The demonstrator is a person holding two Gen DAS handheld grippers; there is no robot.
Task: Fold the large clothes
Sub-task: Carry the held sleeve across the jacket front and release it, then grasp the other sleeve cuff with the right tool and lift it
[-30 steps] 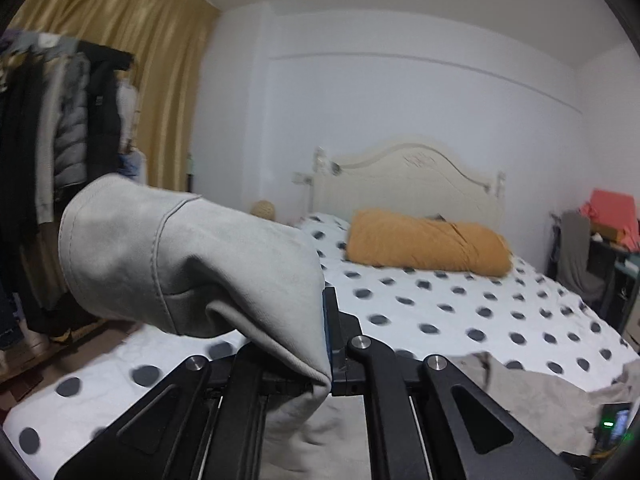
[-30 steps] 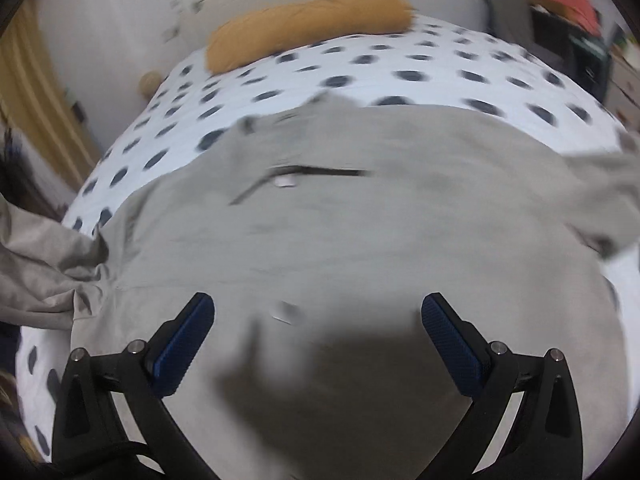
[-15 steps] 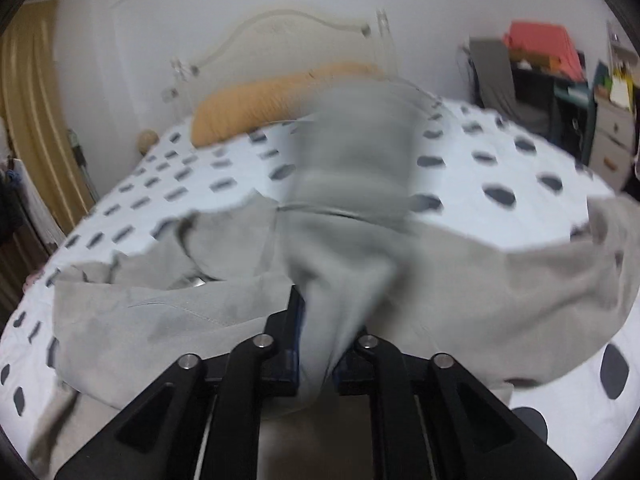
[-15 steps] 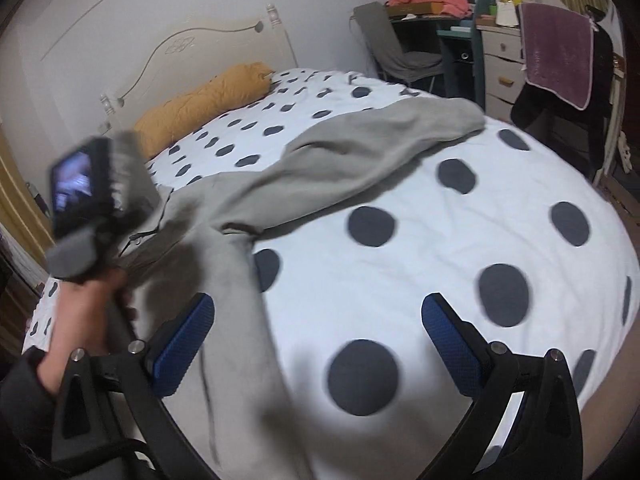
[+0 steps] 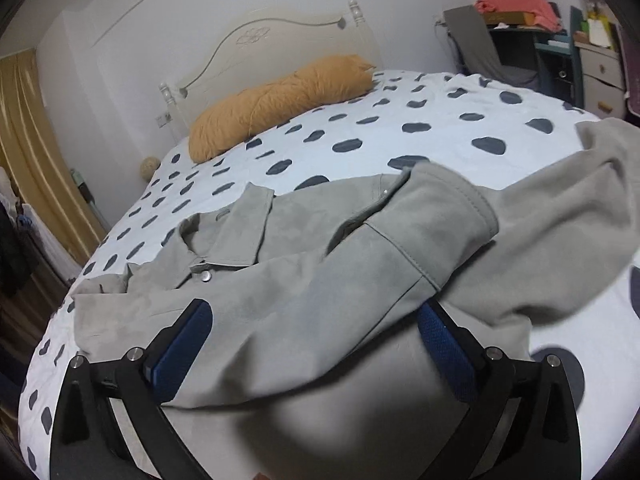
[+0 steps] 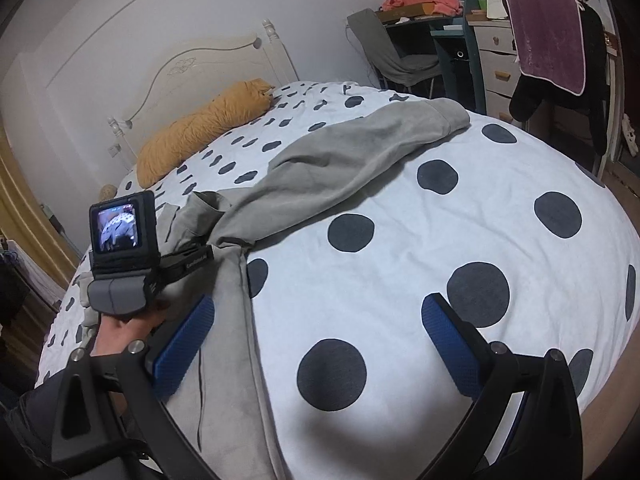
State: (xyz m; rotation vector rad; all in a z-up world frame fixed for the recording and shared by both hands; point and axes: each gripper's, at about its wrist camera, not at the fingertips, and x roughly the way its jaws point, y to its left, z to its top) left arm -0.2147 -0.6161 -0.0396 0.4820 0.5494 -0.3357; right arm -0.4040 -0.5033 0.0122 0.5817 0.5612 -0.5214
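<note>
On the dotted bed [image 5: 440,120], left gripper [image 5: 312,344] now apart, sleeve [image 5: 400,248] released across the jacket [image 5: 248,300]; right gripper [image 6: 316,340] still apart.

I log an orange bolster [image 5: 280,104] beside a cream headboard [image 5: 272,40]. Spotted bedsheet [image 6: 460,240]; purple towel [image 6: 548,36] hanging.

I am in a home bedroom. Before me lies a wide bed [image 5: 440,128] under a white sheet with dark dots, a carved cream headboard [image 5: 276,44] at its far end and an orange bolster pillow [image 5: 280,104] against it. A cluttered desk [image 6: 436,24], a draped chair [image 6: 396,56] and gold curtains [image 5: 32,160] line the walls.
</note>
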